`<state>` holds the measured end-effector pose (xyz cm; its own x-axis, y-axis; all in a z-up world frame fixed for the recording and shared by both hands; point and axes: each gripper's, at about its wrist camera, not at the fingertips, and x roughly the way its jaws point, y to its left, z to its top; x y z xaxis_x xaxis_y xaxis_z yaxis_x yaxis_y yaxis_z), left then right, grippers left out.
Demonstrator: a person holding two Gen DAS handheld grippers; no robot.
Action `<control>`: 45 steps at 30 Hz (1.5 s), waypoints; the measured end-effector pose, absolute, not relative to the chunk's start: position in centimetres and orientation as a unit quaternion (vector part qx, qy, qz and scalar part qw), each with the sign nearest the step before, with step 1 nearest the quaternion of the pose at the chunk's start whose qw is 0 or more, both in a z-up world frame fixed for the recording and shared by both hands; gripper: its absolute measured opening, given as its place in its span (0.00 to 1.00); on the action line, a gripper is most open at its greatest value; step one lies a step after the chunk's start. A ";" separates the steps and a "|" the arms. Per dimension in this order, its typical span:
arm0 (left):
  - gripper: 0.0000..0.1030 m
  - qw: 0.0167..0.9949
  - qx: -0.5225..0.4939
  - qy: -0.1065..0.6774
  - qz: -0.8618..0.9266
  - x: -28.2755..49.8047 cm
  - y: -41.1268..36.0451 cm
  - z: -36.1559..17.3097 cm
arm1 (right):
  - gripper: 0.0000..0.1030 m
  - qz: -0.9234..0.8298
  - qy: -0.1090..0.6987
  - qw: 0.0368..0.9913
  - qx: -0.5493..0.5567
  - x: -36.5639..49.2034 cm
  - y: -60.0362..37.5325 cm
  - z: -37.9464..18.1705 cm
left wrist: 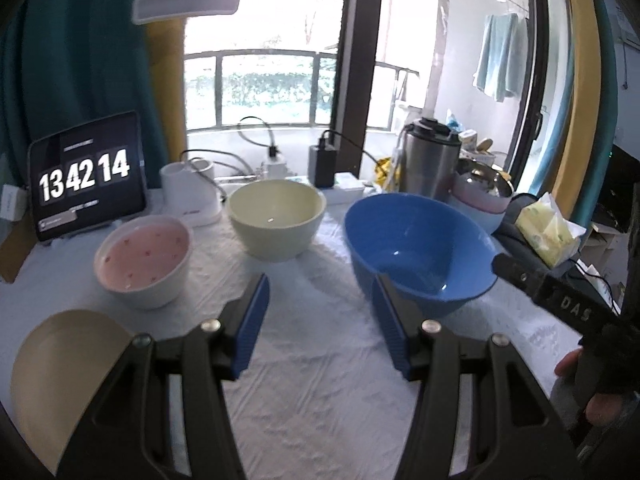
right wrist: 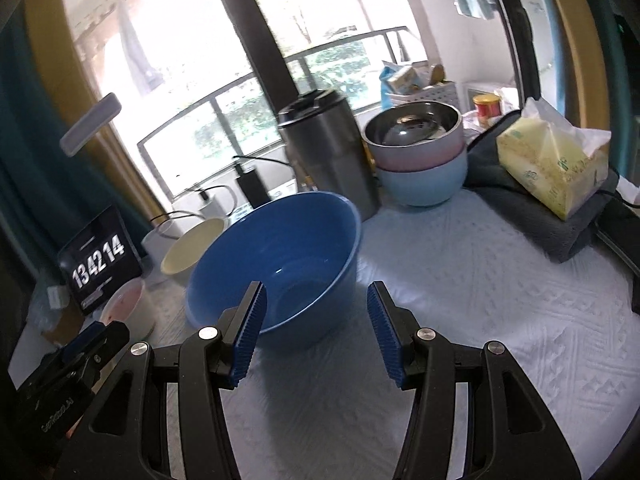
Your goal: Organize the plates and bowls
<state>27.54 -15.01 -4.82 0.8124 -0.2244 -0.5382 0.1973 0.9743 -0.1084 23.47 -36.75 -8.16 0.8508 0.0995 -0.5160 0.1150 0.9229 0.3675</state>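
Note:
A large blue bowl [left wrist: 416, 248] sits on the white cloth, right of a cream bowl [left wrist: 276, 218] and a pink-lined white bowl [left wrist: 144, 260]. A tan plate [left wrist: 60, 368] lies at the near left. My left gripper [left wrist: 320, 312] is open and empty, low over the cloth, its right pad by the blue bowl's near wall. My right gripper [right wrist: 316, 320] is open and empty, just in front of the blue bowl [right wrist: 280, 256]. The cream bowl [right wrist: 192, 252] and the pink bowl [right wrist: 124, 306] show behind, at the left.
A stack of a steel, a pink and a light-blue bowl [right wrist: 420, 156] stands at the back right beside a steel jug [right wrist: 328, 148]. A tissue pack [right wrist: 556, 160] lies on a grey cloth. A clock tablet [left wrist: 86, 178], chargers and cables line the back edge.

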 end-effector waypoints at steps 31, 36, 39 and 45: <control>0.38 0.930 -0.009 0.328 -0.165 31.5 -20.6 -10.5 | 0.28 -0.004 0.313 0.933 0.179 25.9 -36.8 -12.4; 0.35 0.931 -0.014 0.324 -0.166 31.2 -20.3 -10.3 | 0.25 -0.006 0.311 0.937 0.159 25.7 -36.1 -12.3; 0.34 0.931 -0.018 0.324 -0.168 30.8 -20.1 -10.2 | 0.22 -0.007 0.306 0.938 0.162 25.5 -36.3 -12.2; 0.34 0.936 -0.013 0.309 -0.165 29.9 -19.9 -9.6 | 0.21 -0.011 0.288 0.943 0.166 24.3 -36.0 -11.5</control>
<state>29.89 -19.91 -9.59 0.7537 -0.3182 -0.5750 0.3015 0.9449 -0.1276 24.32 -36.00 -11.49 0.8334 0.0752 -0.5476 0.1163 0.9446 0.3068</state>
